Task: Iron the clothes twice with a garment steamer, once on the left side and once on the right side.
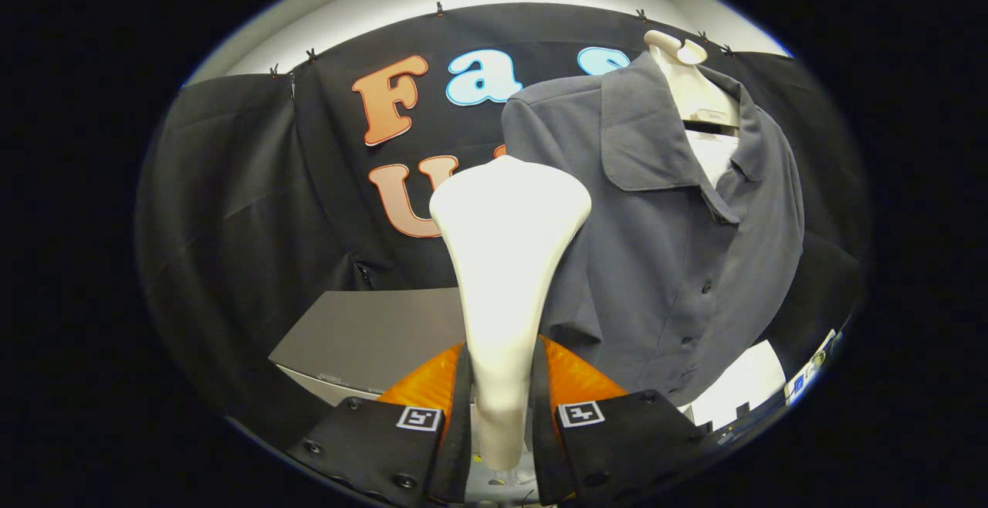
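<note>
The gripper (500,392) clamped both fingers on the white garment steamer (505,261) by its handle, head raised toward the grey shirt (664,245), presumably to begin a pass. The shirt hung on a pale mannequin (695,83) beyond the fingers. The steamer hid part of the shirt's near side; its steam face could not be seen.

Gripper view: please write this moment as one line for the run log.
gripper: shut on steamer | steamer: upright, head near shirt's left side | shirt: grey, on hanger | contact: cannot tell

no legible text, labels or signs
</note>
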